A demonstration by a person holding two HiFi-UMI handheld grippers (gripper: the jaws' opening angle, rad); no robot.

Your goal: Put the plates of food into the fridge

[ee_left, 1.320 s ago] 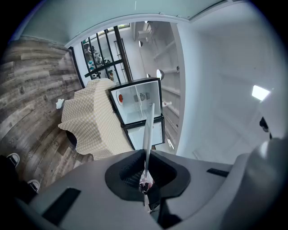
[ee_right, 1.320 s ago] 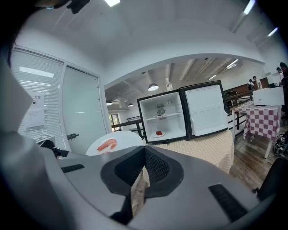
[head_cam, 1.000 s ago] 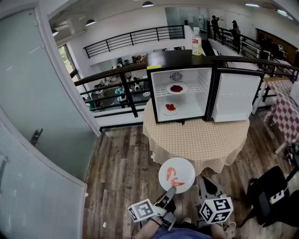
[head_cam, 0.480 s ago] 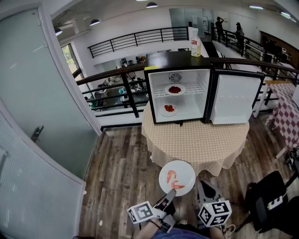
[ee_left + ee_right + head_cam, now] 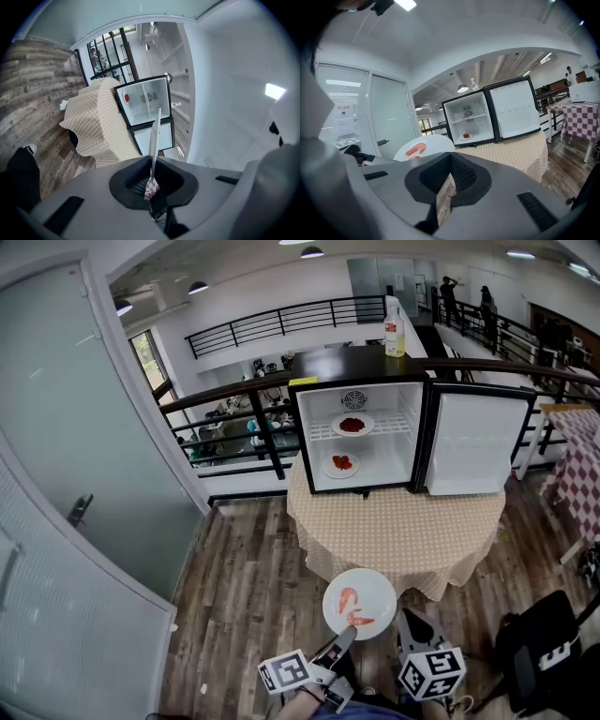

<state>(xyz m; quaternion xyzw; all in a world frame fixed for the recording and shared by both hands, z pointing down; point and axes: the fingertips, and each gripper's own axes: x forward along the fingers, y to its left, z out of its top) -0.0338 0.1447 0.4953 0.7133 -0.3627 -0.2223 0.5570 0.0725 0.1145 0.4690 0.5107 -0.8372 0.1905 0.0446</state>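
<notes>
Looking down in the head view, the left gripper (image 5: 345,632) pinches the near rim of a white plate of shrimp (image 5: 359,602) and holds it level, likely so the food does not slide. It is short of the round table (image 5: 403,531). On the table the mini fridge (image 5: 361,360) stands open, with one filled plate on its shelf (image 5: 352,425) and another on its floor (image 5: 342,463). The right gripper (image 5: 412,626) hangs just beside.

In the left gripper view, the jaws are clamped on the plate's edge, which is seen edge-on and points toward the fridge.

In the right gripper view, the jaws are pressed together on nothing; the plate shows to their left. This gripper seems kept free, since the door needs no opening.
</notes>
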